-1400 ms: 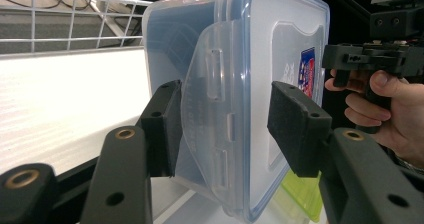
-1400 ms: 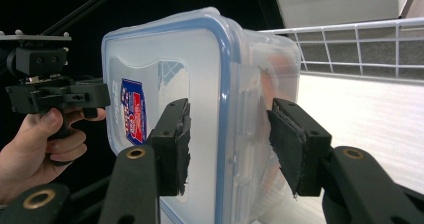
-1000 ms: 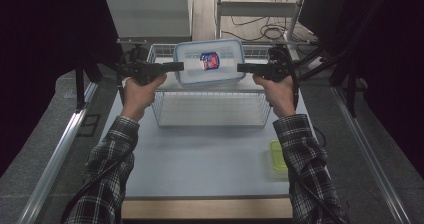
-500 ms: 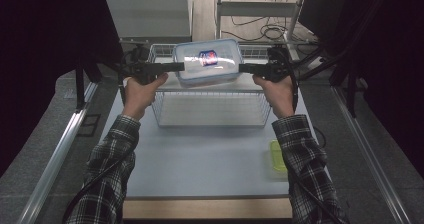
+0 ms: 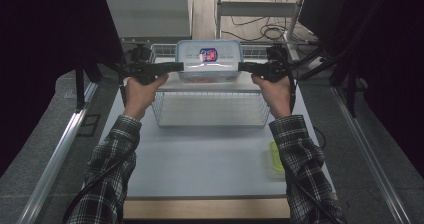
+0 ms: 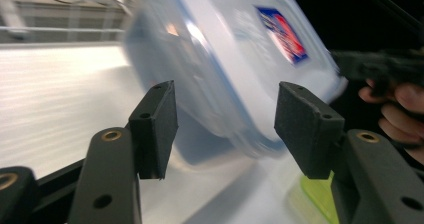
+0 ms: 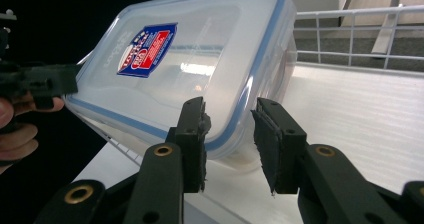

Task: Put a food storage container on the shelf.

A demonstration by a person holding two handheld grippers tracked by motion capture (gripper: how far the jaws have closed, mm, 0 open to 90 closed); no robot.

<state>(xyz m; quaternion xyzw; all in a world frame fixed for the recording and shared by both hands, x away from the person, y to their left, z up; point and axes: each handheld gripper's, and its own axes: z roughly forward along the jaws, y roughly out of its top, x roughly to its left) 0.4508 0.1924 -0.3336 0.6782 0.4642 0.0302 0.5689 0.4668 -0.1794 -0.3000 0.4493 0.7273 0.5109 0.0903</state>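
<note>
Sitting tilted between the left tool and the right tool, the lidded container is over the far edge of the wire basket below them. Both tools' jaws have just been closing and straddle the container's ends, with gaps showing at the pads. By my judgement it isn't yet settled flat in the basket.
</note>
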